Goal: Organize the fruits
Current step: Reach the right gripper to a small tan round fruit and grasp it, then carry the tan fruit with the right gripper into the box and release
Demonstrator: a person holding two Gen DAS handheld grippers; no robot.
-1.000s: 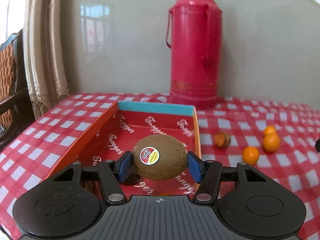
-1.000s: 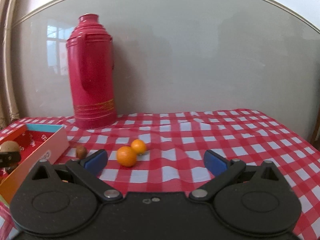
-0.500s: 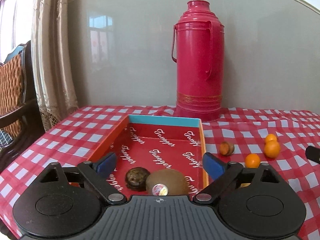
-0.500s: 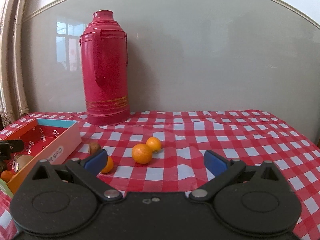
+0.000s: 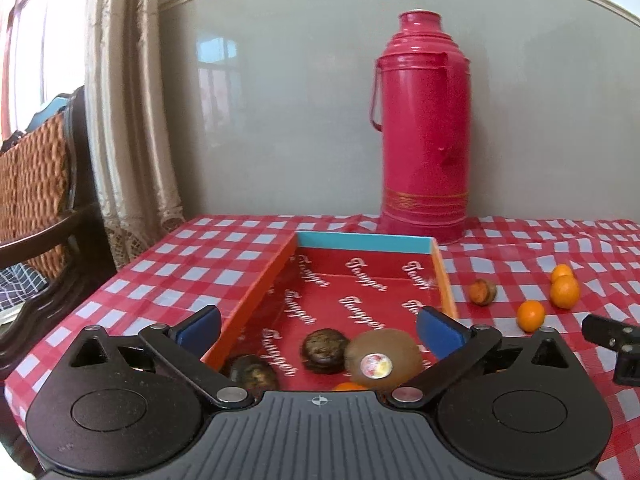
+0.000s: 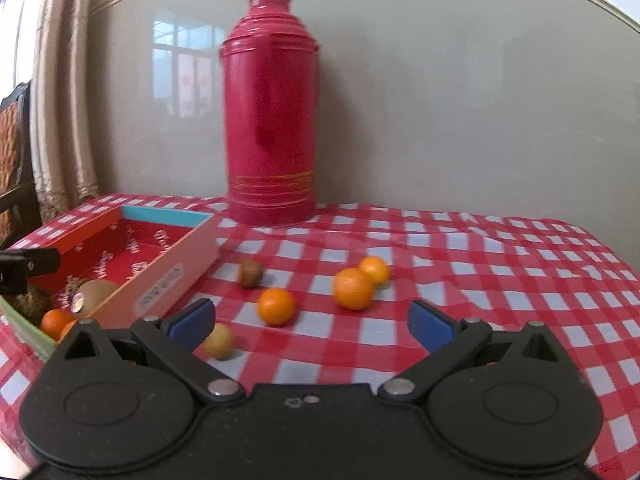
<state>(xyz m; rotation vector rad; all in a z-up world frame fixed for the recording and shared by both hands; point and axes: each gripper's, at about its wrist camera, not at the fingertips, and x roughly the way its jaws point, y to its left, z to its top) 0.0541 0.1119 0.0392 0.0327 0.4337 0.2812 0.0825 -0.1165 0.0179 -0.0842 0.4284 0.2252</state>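
Note:
The brown kiwi (image 5: 382,358) with a round sticker lies in the red box (image 5: 364,241), beside two dark fruits (image 5: 324,350) and an orange (image 5: 350,387). My left gripper (image 5: 318,325) hangs above them, its jaws opening, touching nothing. On the checked cloth right of the box lie three oranges (image 6: 276,306), a brown fruit (image 6: 250,273) and a pale yellow fruit (image 6: 219,341). My right gripper (image 6: 311,322) stands open just short of the nearest orange, holding nothing.
A tall red thermos (image 6: 272,120) stands at the back against the wall, behind the box's far right corner. A wicker chair (image 5: 36,184) and a curtain (image 5: 132,120) stand off the table's left edge. The table's right edge shows in the right wrist view.
My left gripper let go of the kiwi, which now lies in the box, and drew back and up with its jaws spread. My right gripper swung left toward the loose oranges.

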